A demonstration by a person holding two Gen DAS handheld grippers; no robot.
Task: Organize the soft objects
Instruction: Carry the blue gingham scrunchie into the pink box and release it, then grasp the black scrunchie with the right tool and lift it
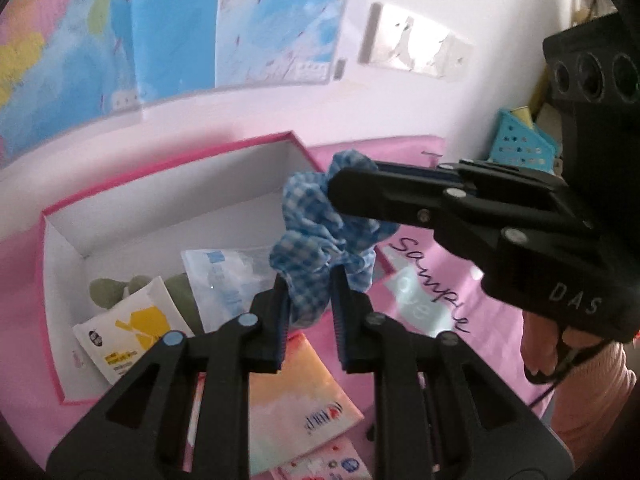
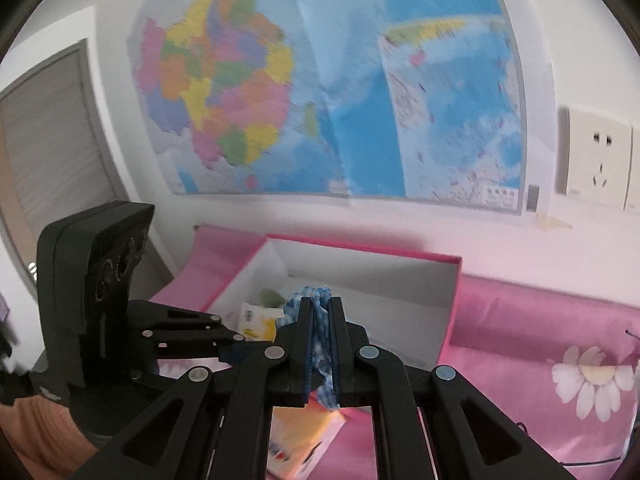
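A white wall hung with a large coloured map point(image 2: 320, 92) backs a table spread with a pink flowered cloth point(image 2: 540, 340), and a wall socket point(image 2: 600, 160) sits to the right of the map. At the left of the cloth stands an open box point(image 1: 168, 200) with pink outside and white inside. On its floor lie a green soft thing point(image 1: 108, 288), partly hidden, a white and yellow packet point(image 1: 132, 328) resting over it, and beside that a clear blue-printed packet point(image 1: 224, 280). Just outside the near wall of the box, on the cloth, lies an orange and white pouch point(image 1: 296, 396), with a small printed packet point(image 1: 332, 460) at the very bottom edge. Above the near right corner of the box hangs a blue checked scrunchie point(image 1: 320, 240), held off the cloth. The left tool point(image 1: 308, 280) stands partly open under it, its two tips at the scrunchie's lower folds, the left one touching the cloth while a gap shows between the pads; whether it grips cannot be told. The right tool point(image 2: 321, 312), reaching in from the right in the left wrist view, is closed tight on the scrunchie, whose folds bunch between its pads and spill out above and below. A blue perforated basket point(image 1: 520, 144) stands at the far right by the wall.
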